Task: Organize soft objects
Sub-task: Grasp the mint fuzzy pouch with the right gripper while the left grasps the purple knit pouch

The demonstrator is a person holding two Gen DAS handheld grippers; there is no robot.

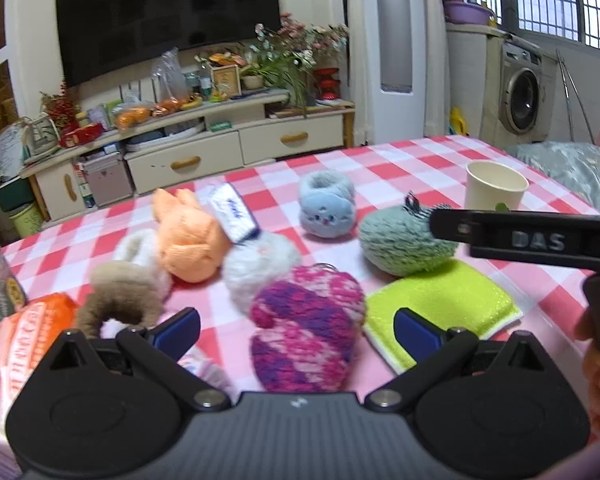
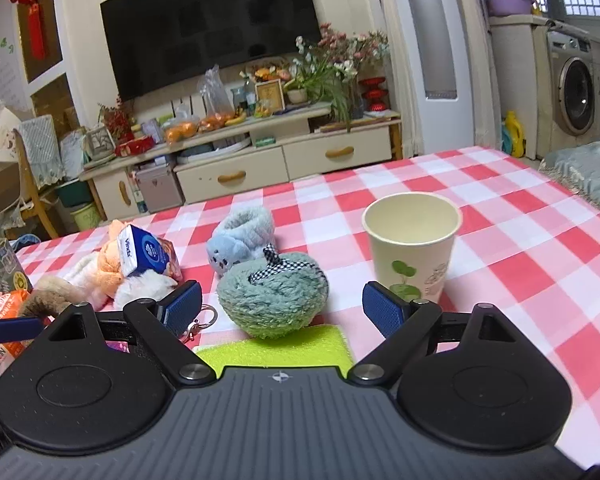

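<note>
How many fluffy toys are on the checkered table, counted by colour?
Orange: 1, orange plush
Light blue: 1, blue plush
Teal green: 1, teal plush
Pink and purple: 1, pink-purple plush
White: 2, white pompom and white plush
Brown: 1, brown plush
Total: 7

Open checkered tabletop (image 2: 520, 248) right of and behind paper cup (image 2: 412, 248): free passage. Left half crowded: teal plush (image 2: 274, 300) on green sponge (image 2: 276, 346), blue plush (image 2: 240, 240) just behind, tissue pack (image 2: 142, 254) atop plush pile. Pink-purple knit heart (image 1: 308, 324) sits between fingers of left hand-held gripper (image 1: 296, 330).
</note>
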